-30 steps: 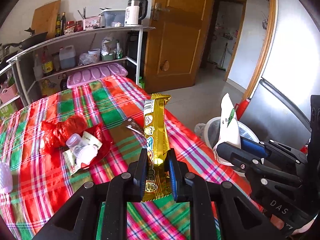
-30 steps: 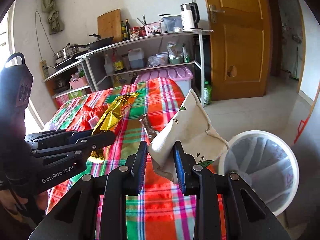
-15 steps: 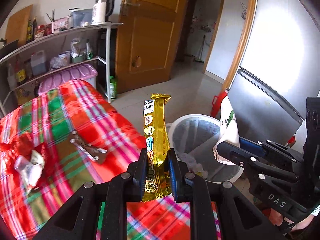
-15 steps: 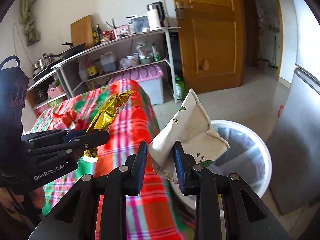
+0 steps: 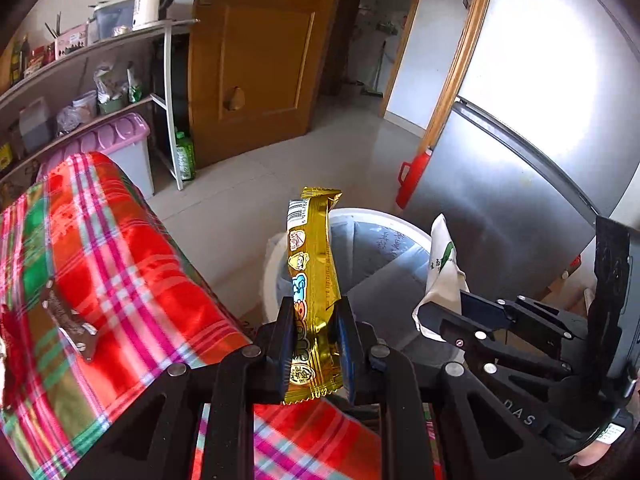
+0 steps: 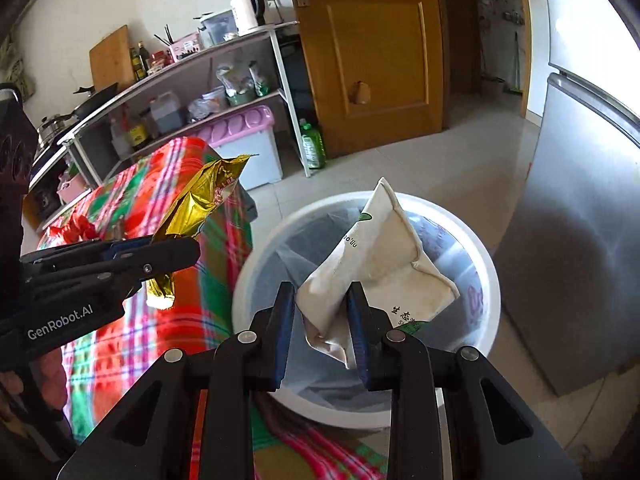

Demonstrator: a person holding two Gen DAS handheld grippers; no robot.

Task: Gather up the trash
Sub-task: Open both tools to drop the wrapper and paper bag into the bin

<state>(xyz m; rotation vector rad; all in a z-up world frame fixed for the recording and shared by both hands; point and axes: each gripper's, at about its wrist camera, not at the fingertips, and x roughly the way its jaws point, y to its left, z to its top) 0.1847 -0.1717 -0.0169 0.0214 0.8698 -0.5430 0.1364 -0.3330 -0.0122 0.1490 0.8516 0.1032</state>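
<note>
My left gripper (image 5: 314, 344) is shut on a gold snack wrapper (image 5: 314, 276), held upright over the table's edge, just left of the bin. It also shows in the right wrist view (image 6: 200, 204). My right gripper (image 6: 320, 324) is shut on a crumpled white paper bag (image 6: 380, 260) and holds it above the open white trash bin (image 6: 490, 292). The bin (image 5: 352, 216) has a clear liner and stands on the floor beside the table. The white bag also shows in the left wrist view (image 5: 444, 264).
The table has a red and green plaid cloth (image 5: 120, 272) with a dark torn wrapper (image 5: 68, 320) and red wrappers (image 6: 78, 226) on it. A silver fridge (image 5: 500, 208) stands right of the bin. A shelf unit (image 6: 224, 92), lilac-lidded box (image 6: 240, 128) and wooden door (image 5: 256, 56) lie behind.
Both grippers have swung right, away from the table and toward the bin, each with its trash still gripped. The white bag is now over the bin's opening.
</note>
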